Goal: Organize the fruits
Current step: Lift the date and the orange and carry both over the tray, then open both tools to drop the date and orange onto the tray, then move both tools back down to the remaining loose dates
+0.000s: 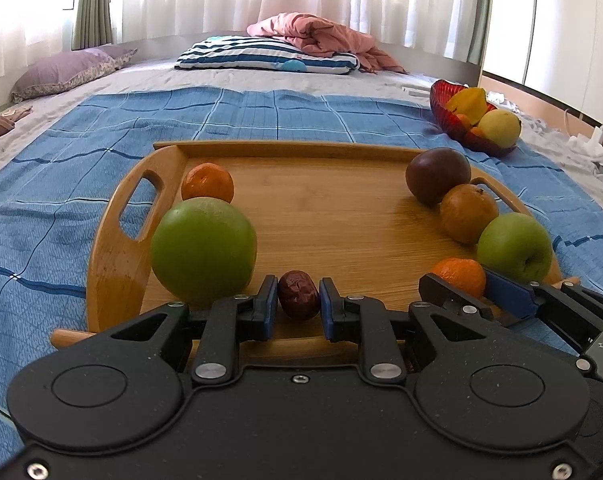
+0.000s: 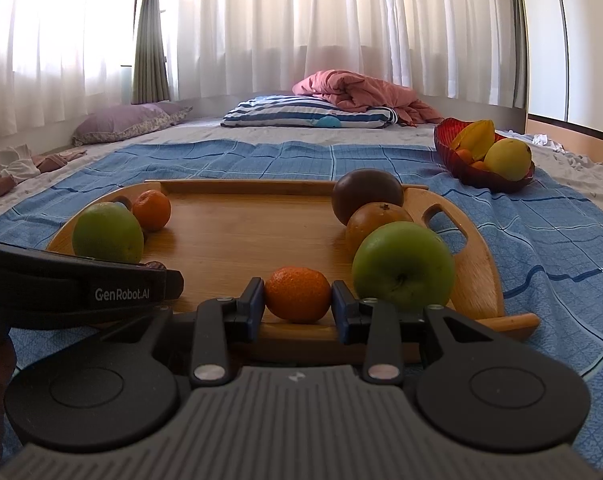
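Left gripper (image 1: 298, 300) clamped on a red date (image 1: 298, 295) at the wooden tray's (image 1: 325, 200) near edge; right gripper (image 2: 298, 300) clamped on a mandarin (image 2: 297, 294) there too. Green apples (image 1: 204, 251) along both side edges. Red fruit bowl (image 1: 445, 114) beyond, on the bed (image 1: 261, 112).

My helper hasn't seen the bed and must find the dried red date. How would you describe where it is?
Find the wooden tray on the blue blanket. At its near edge, beside the big green fruit, the left gripper is shut on the date: small, wrinkled, dark red, unlike its smooth round neighbours.
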Motion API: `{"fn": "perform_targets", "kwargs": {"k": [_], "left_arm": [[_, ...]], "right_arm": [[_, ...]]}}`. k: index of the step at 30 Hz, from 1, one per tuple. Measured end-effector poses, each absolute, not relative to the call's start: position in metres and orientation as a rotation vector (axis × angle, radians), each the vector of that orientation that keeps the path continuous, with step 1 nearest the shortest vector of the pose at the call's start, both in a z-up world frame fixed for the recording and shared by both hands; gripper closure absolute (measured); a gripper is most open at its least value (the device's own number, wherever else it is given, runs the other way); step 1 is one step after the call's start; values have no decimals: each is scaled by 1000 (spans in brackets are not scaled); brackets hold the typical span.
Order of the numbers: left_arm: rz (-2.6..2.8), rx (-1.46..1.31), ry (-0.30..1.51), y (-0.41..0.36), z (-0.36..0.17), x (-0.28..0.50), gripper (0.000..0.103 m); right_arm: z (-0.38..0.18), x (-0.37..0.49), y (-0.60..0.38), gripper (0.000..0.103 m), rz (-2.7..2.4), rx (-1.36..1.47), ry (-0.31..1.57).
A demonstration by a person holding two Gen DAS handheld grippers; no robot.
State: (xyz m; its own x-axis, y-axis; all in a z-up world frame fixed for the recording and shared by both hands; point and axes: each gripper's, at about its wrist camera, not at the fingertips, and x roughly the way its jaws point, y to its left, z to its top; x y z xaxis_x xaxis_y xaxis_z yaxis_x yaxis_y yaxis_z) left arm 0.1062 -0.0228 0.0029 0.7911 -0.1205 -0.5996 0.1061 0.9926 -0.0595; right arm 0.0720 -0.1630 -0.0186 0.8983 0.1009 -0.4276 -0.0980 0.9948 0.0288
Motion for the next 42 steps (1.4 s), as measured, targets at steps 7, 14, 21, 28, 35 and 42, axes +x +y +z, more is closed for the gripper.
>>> {"fn": "perform_targets", "kwargs": {"k": [7, 14, 21, 28, 35, 42], "left_arm": [[-122, -19, 646, -23, 3, 107, 82], [-117, -29, 645, -20, 3, 106, 79], [-107, -40, 643, -12, 5, 101, 67], [-93, -49, 636, -6, 9, 91, 53], [-77, -11, 605, -6, 11, 78, 44], [-109, -1, 588, -9, 16, 66, 29]], "right_arm": [[-18, 72, -163, 62, 102, 6, 443], [-17, 72, -164, 54, 123, 13, 448], [-17, 68, -167, 41, 125, 38, 422], [-11, 57, -170, 36, 130, 46, 399], [-8, 42, -170, 32, 136, 10, 378], [-10, 30, -170, 28, 160, -17, 368]]}}
